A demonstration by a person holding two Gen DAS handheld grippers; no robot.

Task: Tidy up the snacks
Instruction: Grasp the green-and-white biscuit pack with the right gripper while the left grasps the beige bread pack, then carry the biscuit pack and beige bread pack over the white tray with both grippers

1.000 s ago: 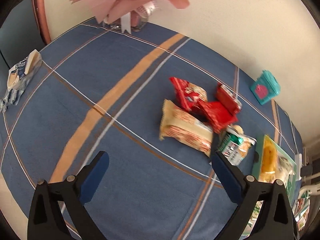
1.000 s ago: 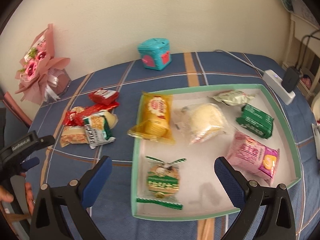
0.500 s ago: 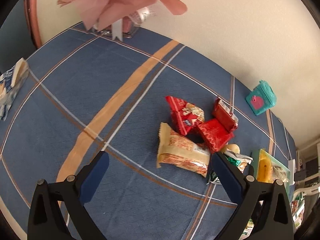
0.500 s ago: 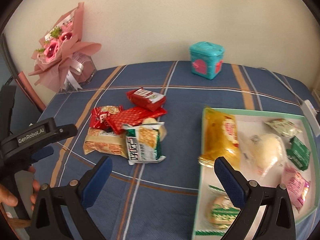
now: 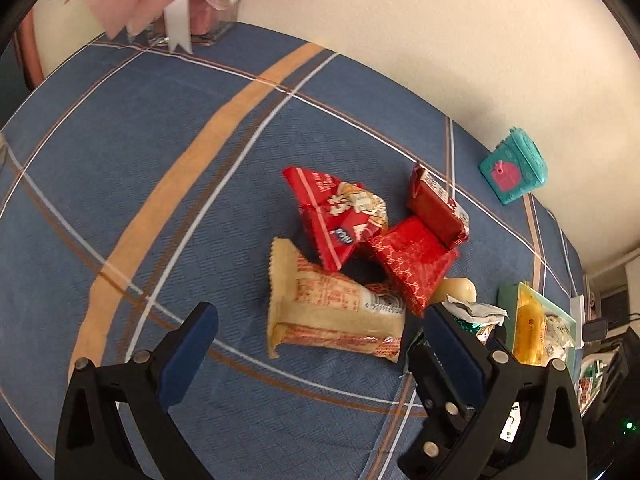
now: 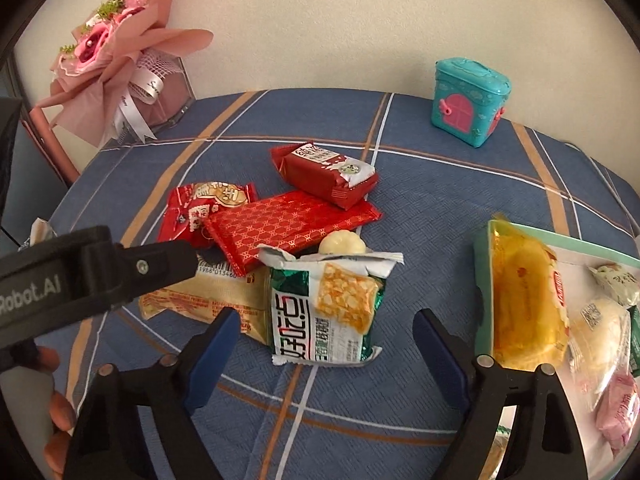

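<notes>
A pile of snacks lies on the blue plaid tablecloth. In the right wrist view, a green-and-white packet (image 6: 326,312) lies straight ahead of my open right gripper (image 6: 326,340). Behind it lie a red patterned bar (image 6: 288,226), a dark red packet (image 6: 324,172), a red-and-white packet (image 6: 200,208), a beige packet (image 6: 208,292) and a small white ball (image 6: 342,244). My left gripper (image 5: 316,336) is open just before the beige packet (image 5: 332,308). The green tray (image 6: 482,280) at right holds a yellow packet (image 6: 524,300) and other snacks.
A teal toy box (image 6: 470,102) stands at the back right by the wall. A pink bouquet (image 6: 120,68) in a clear box stands at the back left. The left gripper's body (image 6: 88,272) crosses the left of the right wrist view.
Both grippers have moved toward the snack pile. The right view has swung left from the tray to the pile. Both grippers stay open.
</notes>
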